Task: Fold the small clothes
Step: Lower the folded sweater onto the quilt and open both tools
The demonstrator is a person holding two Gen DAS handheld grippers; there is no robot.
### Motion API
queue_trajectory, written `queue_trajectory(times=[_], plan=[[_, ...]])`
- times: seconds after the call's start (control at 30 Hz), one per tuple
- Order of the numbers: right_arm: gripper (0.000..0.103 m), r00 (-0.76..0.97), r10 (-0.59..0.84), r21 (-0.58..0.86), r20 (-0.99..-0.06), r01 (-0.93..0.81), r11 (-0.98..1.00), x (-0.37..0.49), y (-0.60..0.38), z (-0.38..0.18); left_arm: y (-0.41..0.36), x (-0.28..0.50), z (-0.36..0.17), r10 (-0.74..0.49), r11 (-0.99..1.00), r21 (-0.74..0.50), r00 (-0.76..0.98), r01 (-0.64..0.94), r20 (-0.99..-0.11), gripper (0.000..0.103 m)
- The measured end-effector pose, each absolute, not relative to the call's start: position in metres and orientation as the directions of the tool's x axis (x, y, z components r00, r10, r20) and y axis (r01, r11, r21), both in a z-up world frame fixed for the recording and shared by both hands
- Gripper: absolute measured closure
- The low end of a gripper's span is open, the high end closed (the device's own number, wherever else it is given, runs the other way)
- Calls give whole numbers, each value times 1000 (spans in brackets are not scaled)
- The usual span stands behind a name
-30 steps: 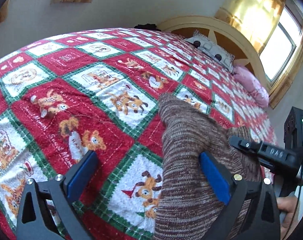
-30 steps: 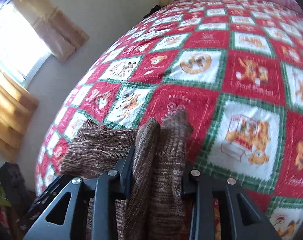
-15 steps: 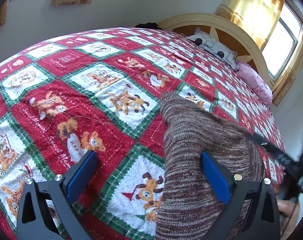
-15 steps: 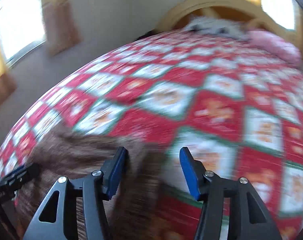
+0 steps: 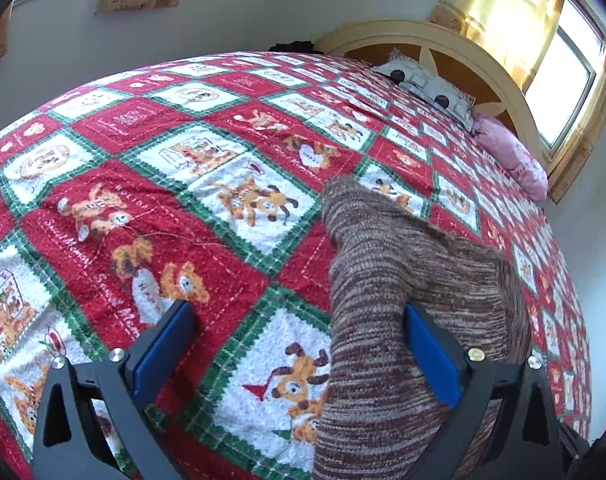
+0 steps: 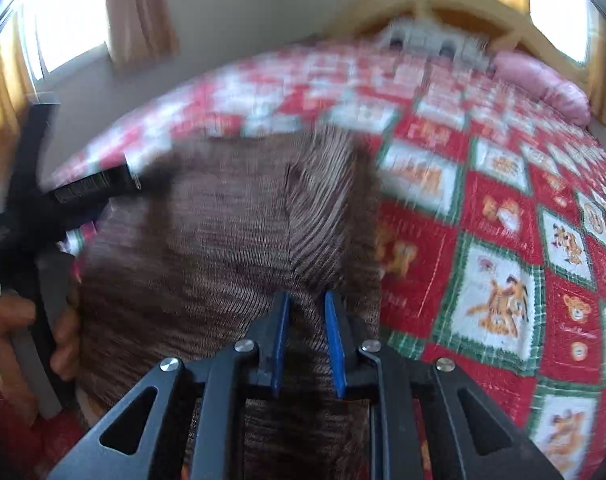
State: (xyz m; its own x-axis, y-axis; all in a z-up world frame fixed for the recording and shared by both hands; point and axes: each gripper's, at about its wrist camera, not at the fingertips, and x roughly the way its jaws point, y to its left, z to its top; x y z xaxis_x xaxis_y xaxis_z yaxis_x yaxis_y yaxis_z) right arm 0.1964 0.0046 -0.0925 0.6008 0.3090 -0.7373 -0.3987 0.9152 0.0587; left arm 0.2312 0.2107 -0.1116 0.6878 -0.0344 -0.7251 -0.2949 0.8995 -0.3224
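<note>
Brown knit garment (image 5: 415, 304), partly folded, lies on the patchwork quilt (image 5: 191, 208) of a bed, well away from the pillows (image 5: 431, 88) at the headboard (image 5: 475, 56) edge. Left gripper (image 5: 299, 336) stands spread wide, one blue pad over the knit, nothing pinched. Right gripper (image 6: 307, 320) has its jaws closing, a ridge of the knit between the narrow blue pads. A person's hand (image 6: 19, 344) grasps the left tool's handle.
</note>
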Motion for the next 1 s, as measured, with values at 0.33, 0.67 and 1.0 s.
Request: queue_trajectory(times=[0.33,0.67,1.0], plan=[[85,655,289,15,-698,-390,921,189,6,-93,168,143,-101,55,958,-142,646,-249,-761,0],[49,661,239,124,-711,-217,968,167,-24,-75,142,108,-104,184,972,50,608,-231,-772,0],[43,643,189,22,-742,-259,966,109,-8,-95,138,96,-107,195,973,67,631,-220,-751,0]])
